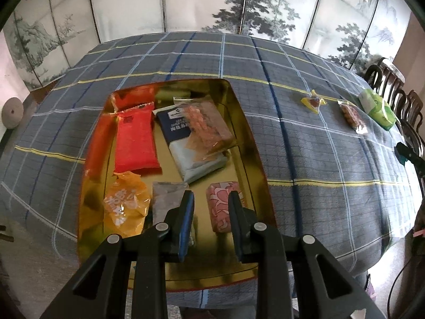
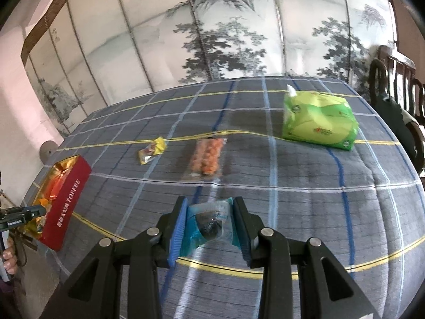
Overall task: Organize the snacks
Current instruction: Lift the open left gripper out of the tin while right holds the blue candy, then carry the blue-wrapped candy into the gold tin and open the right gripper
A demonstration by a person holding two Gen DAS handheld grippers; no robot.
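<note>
Two jaws of the right gripper (image 2: 209, 224) pinch a blue snack packet (image 2: 209, 226), seemingly above the tablecloth (image 2: 318, 199).

one gold-lined red rectangular tin (image 1: 255, 143) holding six wrapped snacks; two small snack packets on bench (image 1: 318, 138); one green tissue pack (image 2: 318, 118); one blue packet (image 2: 209, 223).

Left wrist view looks down close into the tin (image 1: 255, 143); right wrist view faces across the tablecloth (image 2: 292, 199), both catching that tin
</note>
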